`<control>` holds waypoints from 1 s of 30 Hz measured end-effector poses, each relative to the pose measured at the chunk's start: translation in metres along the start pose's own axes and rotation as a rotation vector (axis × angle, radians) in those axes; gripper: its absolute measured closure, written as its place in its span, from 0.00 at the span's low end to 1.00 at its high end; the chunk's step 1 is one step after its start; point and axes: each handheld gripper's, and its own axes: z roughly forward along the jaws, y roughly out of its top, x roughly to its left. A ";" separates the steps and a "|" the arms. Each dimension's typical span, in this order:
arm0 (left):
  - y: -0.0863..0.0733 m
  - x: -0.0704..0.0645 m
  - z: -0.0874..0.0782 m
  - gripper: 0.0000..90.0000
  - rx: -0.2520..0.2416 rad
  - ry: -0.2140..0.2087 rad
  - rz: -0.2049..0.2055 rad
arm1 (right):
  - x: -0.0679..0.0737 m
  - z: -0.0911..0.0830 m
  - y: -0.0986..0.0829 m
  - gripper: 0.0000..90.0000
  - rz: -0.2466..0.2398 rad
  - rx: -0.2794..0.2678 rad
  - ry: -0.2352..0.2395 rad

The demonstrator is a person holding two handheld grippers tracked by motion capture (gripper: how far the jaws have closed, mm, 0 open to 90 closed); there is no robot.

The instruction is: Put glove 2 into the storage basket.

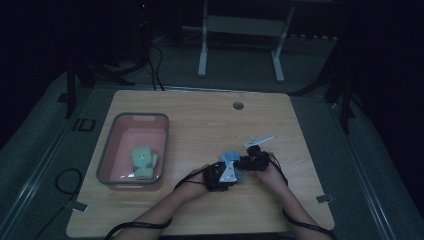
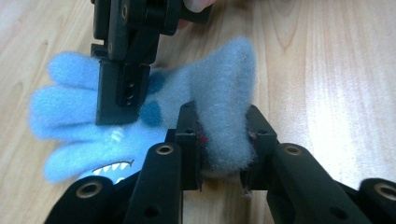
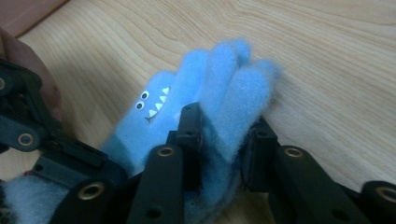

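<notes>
A fluffy blue glove (image 1: pixel 232 158) with a toothy monster face (image 3: pixel 153 103) lies on the wooden table (image 1: pixel 200 125), held between both grippers. My left gripper (image 2: pixel 224 140) is shut on the glove's grey-blue cuff (image 2: pixel 224 79); in the high view the left gripper (image 1: pixel 222 175) sits just left of the glove. My right gripper (image 3: pixel 228 135) is shut on the glove's fingers (image 3: pixel 233 88); from above the right gripper (image 1: pixel 252 161) is on the glove's right side. Both grippers nearly touch each other.
A pink bin with a grey rim (image 1: pixel 107 150) stands at the table's left and holds a green glove (image 1: pixel 143 161). A round cable hole (image 1: pixel 238 105) is near the far edge. A small white strip (image 1: pixel 261 139) lies beyond the right gripper.
</notes>
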 end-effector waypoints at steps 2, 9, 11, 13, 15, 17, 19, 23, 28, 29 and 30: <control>0.001 0.002 -0.001 0.84 0.001 -0.018 -0.020 | -0.001 0.001 0.000 0.85 0.026 -0.001 0.006; 0.004 0.005 -0.010 0.85 0.022 -0.024 0.008 | 0.004 -0.005 0.009 0.87 0.034 -0.009 0.016; 0.006 0.006 -0.016 0.86 0.025 -0.015 0.020 | 0.007 -0.007 0.013 0.87 0.028 -0.021 0.023; 0.008 0.007 -0.023 0.86 0.018 -0.005 0.026 | 0.009 -0.009 0.017 0.87 0.027 -0.034 0.034; 0.009 0.009 -0.029 0.86 0.023 -0.008 0.028 | 0.011 -0.011 0.021 0.87 0.026 -0.050 0.038; 0.011 0.010 -0.037 0.86 0.021 -0.002 0.034 | 0.013 -0.013 0.024 0.87 0.023 -0.060 0.052; 0.012 0.012 -0.044 0.86 0.023 0.003 0.040 | 0.016 -0.015 0.028 0.87 0.013 -0.064 0.059; 0.015 0.016 -0.057 0.86 0.030 0.001 0.043 | 0.021 -0.017 0.036 0.87 0.006 -0.078 0.062; 0.016 0.019 -0.070 0.85 0.036 0.014 0.052 | 0.028 -0.020 0.048 0.87 -0.002 -0.092 0.085; 0.016 0.019 -0.072 0.86 0.039 0.017 0.056 | 0.029 -0.020 0.049 0.87 -0.003 -0.091 0.087; 0.016 0.019 -0.074 0.85 0.038 0.022 0.055 | 0.030 -0.020 0.051 0.87 -0.010 -0.089 0.085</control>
